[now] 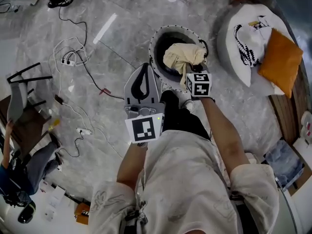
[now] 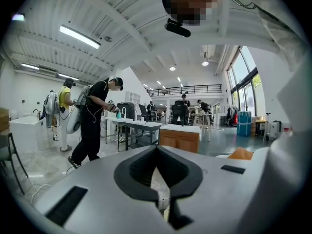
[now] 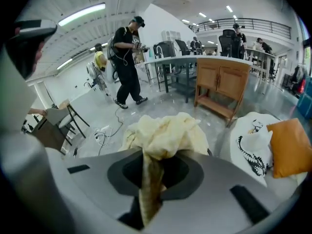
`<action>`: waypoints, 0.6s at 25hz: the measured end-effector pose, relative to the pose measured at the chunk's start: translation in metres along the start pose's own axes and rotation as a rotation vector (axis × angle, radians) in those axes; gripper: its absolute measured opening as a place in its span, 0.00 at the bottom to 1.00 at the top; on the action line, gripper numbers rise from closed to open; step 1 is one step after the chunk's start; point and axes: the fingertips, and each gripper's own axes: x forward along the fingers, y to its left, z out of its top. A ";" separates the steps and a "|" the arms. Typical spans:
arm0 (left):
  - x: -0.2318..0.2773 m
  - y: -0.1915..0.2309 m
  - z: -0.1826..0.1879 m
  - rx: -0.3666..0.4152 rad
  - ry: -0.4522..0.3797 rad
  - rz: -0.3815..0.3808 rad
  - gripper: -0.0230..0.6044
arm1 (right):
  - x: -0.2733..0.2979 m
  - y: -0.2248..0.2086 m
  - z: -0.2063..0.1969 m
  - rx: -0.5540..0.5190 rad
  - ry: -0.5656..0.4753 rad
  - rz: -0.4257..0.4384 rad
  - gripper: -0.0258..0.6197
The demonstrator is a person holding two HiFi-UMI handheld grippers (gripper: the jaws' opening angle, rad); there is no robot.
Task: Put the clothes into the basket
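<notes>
One cream garment (image 1: 183, 56) as task item; bunched up, hanging over the mouth of the basket (image 1: 158, 37), lower folds at about rim level, not lying flat inside; pinched by a twisted strip of its own cloth in the right hand-held gripper (image 1: 187, 71), jaws clamped on that strip; same seen in the right gripper view, strip running down between the jaws of the right hand-held gripper (image 3: 148, 165), rest of the garment (image 3: 163, 133) ballooning out past the tips; basket round, pale rim, dark inside, standing on the grey marbled floor (image 1: 122, 13); left hand-held gripper (image 1: 144, 68) just beside the near-left rim in the head view, apart from the garment; jaws of the left hand-held gripper (image 2: 157, 152) pressed together at the tips, no cloth gripped; pale sliver visible through the slot behind the tips, cannot tell what; both held out in front of the wearer's white shirt (image 1: 180, 179); right of the basket, white cushion with black print (image 1: 248, 43), orange cushion (image 1: 280, 60) leaning on it; left of the basket, loose cables (image 1: 73, 57) across the floor, black-framed chair (image 1: 22, 89) further left; farther back in the right gripper view, wooden cabinet (image 3: 222, 84) and person in black (image 3: 127, 62) standing near desks
</notes>
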 end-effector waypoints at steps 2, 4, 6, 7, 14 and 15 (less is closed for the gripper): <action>0.002 0.009 -0.006 -0.003 0.016 0.011 0.04 | 0.022 0.000 -0.018 -0.017 0.073 -0.008 0.09; 0.004 0.015 -0.011 -0.004 0.025 0.018 0.04 | 0.038 -0.001 -0.031 -0.017 0.137 -0.016 0.09; 0.006 0.019 -0.015 -0.007 0.033 0.024 0.04 | 0.048 -0.002 -0.042 0.000 0.182 -0.019 0.09; 0.007 0.021 -0.017 -0.009 0.036 0.026 0.04 | 0.051 -0.002 -0.045 0.009 0.196 -0.018 0.09; 0.014 0.025 -0.023 -0.019 0.050 0.031 0.04 | 0.062 0.002 -0.053 0.035 0.233 -0.003 0.10; 0.014 0.025 -0.023 -0.018 0.051 0.031 0.04 | 0.063 0.002 -0.054 0.040 0.240 -0.001 0.11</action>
